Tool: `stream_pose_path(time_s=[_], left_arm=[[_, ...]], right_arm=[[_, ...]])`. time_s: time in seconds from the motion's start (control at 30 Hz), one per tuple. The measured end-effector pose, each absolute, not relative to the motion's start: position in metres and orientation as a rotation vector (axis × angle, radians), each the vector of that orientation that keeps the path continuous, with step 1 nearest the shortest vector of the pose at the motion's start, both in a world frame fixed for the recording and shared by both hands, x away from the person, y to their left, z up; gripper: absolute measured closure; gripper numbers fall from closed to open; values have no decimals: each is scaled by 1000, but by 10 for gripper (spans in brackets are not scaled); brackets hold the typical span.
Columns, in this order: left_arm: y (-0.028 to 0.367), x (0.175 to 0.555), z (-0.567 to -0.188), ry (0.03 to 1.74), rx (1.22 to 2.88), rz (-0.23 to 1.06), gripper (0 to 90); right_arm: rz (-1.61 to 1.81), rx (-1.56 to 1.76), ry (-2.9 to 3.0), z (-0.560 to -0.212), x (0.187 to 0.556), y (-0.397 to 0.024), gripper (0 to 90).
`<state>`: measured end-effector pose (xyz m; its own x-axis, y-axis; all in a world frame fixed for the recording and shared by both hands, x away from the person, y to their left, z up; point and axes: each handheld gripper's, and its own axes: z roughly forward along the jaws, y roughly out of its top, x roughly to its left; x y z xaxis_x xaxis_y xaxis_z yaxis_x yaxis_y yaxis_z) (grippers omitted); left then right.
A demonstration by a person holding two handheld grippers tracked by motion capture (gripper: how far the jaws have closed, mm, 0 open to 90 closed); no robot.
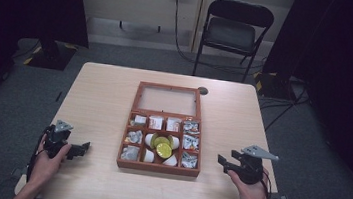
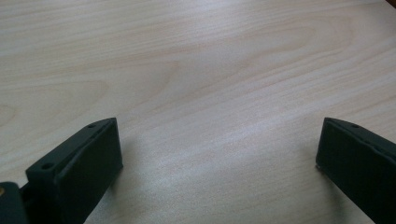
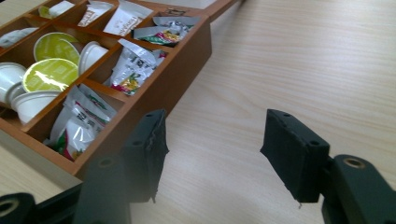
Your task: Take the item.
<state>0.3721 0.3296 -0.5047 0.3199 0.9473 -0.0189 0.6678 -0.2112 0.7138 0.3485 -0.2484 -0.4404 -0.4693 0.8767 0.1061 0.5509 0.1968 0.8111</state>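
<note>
A wooden compartment box [image 1: 158, 168] sits mid-table, its glass-panelled lid [image 1: 168, 100] lying open behind it. White pods with green lids [image 1: 162, 150] fill the middle compartments, and foil sachets [image 1: 190, 142] lie in the side ones. My left gripper [image 1: 83, 147] rests low on the table left of the box, pointing toward it, open and empty. In the left gripper view, my left gripper [image 2: 217, 140] has bare wood between its jaws. My right gripper [image 1: 222, 161] hovers right of the box. In the right gripper view, my right gripper [image 3: 215, 135] is open with nothing between its jaws. The box wall [image 3: 159, 93] lies just beyond its left jaw.
A dark folding chair [image 1: 232, 30] stands behind the table [image 1: 99, 96]. A round cable hole [image 1: 202, 90] sits near the lid's far right corner. Black curtains hang at both sides. Bare tabletop lies left and right of the box.
</note>
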Motion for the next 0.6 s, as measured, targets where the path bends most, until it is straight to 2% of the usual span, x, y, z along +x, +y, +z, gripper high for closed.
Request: stream_pose_path(time_s=[0.3,0.6], left_arm=[[330,372,-505,1420,1964,577,0],[330,372,-505,1420,1964,578,0]], right_arm=[[1200,1263,2131,-428,358,-225,339],[1207,1224,2167,-422,364,-209,332]])
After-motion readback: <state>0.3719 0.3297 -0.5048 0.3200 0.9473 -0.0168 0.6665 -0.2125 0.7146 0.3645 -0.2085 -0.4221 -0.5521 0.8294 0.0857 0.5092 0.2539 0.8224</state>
